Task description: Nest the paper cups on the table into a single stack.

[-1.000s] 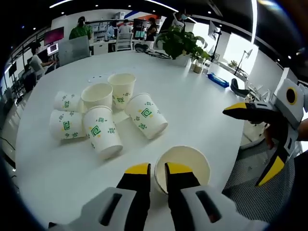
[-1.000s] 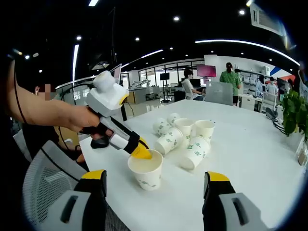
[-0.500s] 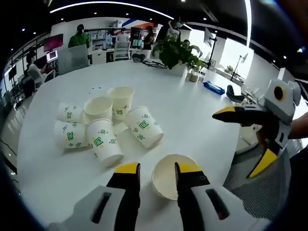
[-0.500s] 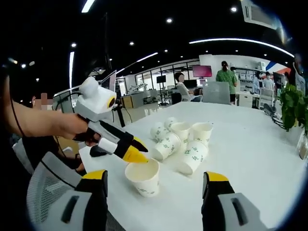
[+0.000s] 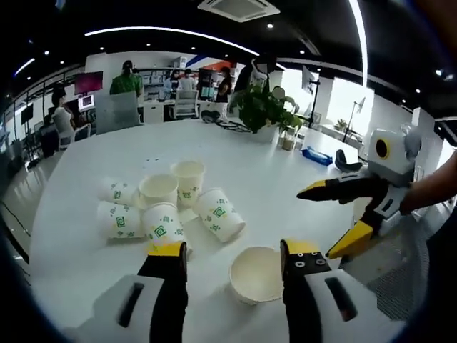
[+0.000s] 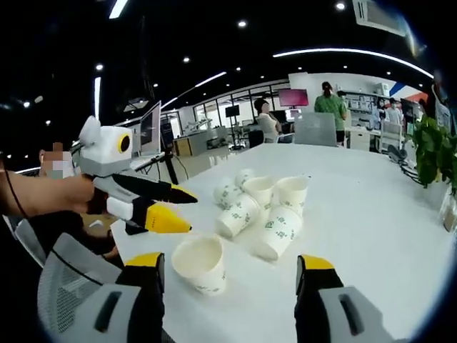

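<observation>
Cups (image 5: 168, 211) lie clustered on the white bench (image 5: 278, 171), some upright, some tipped; one lone cup (image 5: 257, 274) stands apart near the edge. We hold the left gripper (image 5: 232, 254) and right gripper (image 6: 232, 266) with jaws spread, grasping nothing.

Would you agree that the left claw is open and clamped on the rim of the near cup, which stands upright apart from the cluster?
Not quite: the left claw is open but clear of the near cup, as the right gripper view shows. The cup does stand upright apart from the cluster.
</observation>
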A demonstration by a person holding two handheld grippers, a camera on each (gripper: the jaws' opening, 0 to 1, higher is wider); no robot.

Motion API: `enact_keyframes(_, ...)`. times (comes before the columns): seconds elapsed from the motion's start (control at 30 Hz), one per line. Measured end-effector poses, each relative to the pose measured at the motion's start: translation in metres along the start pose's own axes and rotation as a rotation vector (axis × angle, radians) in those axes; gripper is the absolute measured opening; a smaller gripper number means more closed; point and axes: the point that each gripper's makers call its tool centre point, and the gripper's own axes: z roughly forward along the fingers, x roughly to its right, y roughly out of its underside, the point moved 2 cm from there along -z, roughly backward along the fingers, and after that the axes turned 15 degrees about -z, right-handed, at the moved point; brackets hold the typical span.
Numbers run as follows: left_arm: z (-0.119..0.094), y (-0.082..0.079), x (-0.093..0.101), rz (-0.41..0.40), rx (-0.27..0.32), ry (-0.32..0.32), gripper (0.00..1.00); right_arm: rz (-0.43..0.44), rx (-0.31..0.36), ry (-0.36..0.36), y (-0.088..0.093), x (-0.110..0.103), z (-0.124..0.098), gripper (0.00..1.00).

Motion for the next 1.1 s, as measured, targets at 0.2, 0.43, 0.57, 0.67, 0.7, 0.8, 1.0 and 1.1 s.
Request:
enact_keyframes(0.2, -0.010, -0.002, 0.003, 0.049, 0.041, 0.041, 0.62, 0.006, -0.036, 0.007, 0.001, 0.006, 0.010, 0.74)
enact_keyframes(0.43, -0.016, 0.001, 0.011, 0.059, 0.048, 0.072, 0.73, 0.037, -0.090, 0.010, 0.003, 0.015, 0.021, 0.75)
enact_keyframes(0.57, -0.019, 0.005, 0.011, 0.058, 0.049, 0.065, 0.84, 0.043, -0.127, 0.015, 0.010, 0.025, 0.030, 0.74)
enact_keyframes(0.67, -0.022, 0.009, 0.009, 0.050, 0.044, 0.060, 0.87, 0.062, -0.147, 0.019, 0.012, 0.028, 0.034, 0.72)
enact_keyframes(0.7, -0.024, 0.011, 0.008, 0.040, 0.038, 0.057, 0.89, 0.077, -0.157, 0.026, 0.015, 0.032, 0.038, 0.71)
enact_keyframes(0.8, -0.028, 0.014, 0.006, 0.033, 0.044, 0.044, 0.95, 0.120, -0.170, 0.042, 0.018, 0.039, 0.044, 0.69)
enact_keyframes(1.0, -0.033, 0.017, 0.007, 0.033, 0.042, 0.039, 0.99, 0.152, -0.184, 0.049, 0.021, 0.044, 0.059, 0.66)
enact_keyframes(1.1, -0.036, 0.018, 0.004, 0.043, 0.045, 0.028, 0.99, 0.160, -0.192, 0.049, 0.023, 0.048, 0.069, 0.63)
